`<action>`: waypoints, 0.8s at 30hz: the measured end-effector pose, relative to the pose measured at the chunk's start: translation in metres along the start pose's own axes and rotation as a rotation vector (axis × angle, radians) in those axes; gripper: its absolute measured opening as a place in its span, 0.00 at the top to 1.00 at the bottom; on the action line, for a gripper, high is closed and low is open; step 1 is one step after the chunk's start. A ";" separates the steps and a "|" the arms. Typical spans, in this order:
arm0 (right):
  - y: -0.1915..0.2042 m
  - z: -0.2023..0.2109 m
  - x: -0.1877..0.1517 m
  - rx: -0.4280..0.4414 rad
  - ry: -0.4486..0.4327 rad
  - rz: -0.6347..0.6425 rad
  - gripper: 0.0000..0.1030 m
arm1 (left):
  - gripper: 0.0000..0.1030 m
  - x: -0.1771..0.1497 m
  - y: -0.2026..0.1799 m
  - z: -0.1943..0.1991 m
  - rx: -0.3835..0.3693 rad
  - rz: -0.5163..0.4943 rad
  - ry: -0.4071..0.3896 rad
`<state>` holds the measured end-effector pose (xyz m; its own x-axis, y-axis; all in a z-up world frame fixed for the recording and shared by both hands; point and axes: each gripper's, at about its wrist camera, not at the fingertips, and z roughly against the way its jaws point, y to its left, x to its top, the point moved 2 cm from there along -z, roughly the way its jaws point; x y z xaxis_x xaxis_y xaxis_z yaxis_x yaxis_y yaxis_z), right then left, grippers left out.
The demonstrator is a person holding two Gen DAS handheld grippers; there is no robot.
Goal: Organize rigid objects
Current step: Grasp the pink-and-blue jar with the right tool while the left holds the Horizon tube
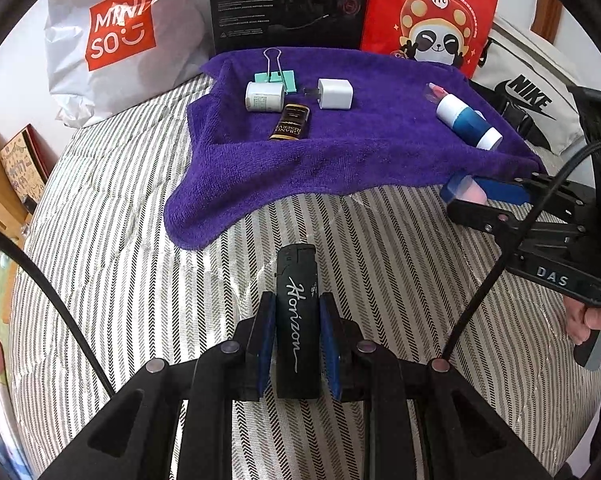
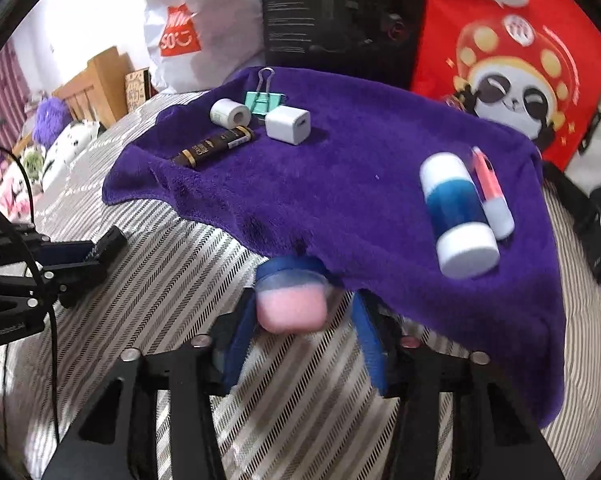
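You've got six items down on the purple towel [image 1: 340,152], two left: your left gripper [image 1: 296,340] is pinching the black lighter [image 1: 296,320] over the striped bedding, your right gripper [image 2: 300,312] is clamping the pink capped tub [image 2: 292,304] at the towel's edge

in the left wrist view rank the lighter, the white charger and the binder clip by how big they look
1. Lighter, though it is nearest the camera.
2 and 3. Charger and binder clip look too alike to rank.

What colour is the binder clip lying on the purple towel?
Mint green with silver wire handles; the binder clip shows best in the left wrist view.
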<state>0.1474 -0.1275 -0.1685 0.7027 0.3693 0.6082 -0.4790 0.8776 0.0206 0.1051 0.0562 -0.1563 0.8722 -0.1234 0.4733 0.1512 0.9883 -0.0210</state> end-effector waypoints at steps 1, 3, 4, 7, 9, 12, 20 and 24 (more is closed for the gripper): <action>0.003 0.000 0.001 0.004 -0.004 0.009 0.65 | 0.79 0.000 0.000 0.000 -0.001 0.000 -0.001; 0.006 0.000 0.001 0.000 -0.007 0.015 0.66 | 0.79 0.001 -0.001 0.000 -0.001 -0.002 0.000; 0.006 0.001 0.001 0.002 -0.005 0.014 0.66 | 0.79 0.001 -0.001 0.000 0.000 -0.002 0.002; -0.001 0.017 -0.006 0.014 0.002 -0.035 0.66 | 0.79 0.001 -0.002 0.000 -0.001 -0.003 0.002; -0.010 0.033 -0.015 -0.009 0.005 -0.069 0.66 | 0.79 0.001 -0.001 -0.001 -0.001 0.000 -0.001; -0.024 0.055 -0.033 -0.050 0.020 -0.109 0.66 | 0.79 0.001 -0.002 -0.001 0.004 -0.001 -0.005; -0.050 0.057 -0.062 -0.120 0.082 -0.184 0.66 | 0.79 0.000 -0.004 -0.001 0.016 0.001 0.000; -0.048 0.052 -0.064 -0.133 0.085 -0.173 0.65 | 0.79 0.001 -0.006 -0.002 0.025 -0.009 0.005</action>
<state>0.0975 -0.2093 -0.1673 0.8129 0.2294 0.5353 -0.2781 0.9605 0.0106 0.1057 0.0502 -0.1573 0.8733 -0.1330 0.4686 0.1478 0.9890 0.0052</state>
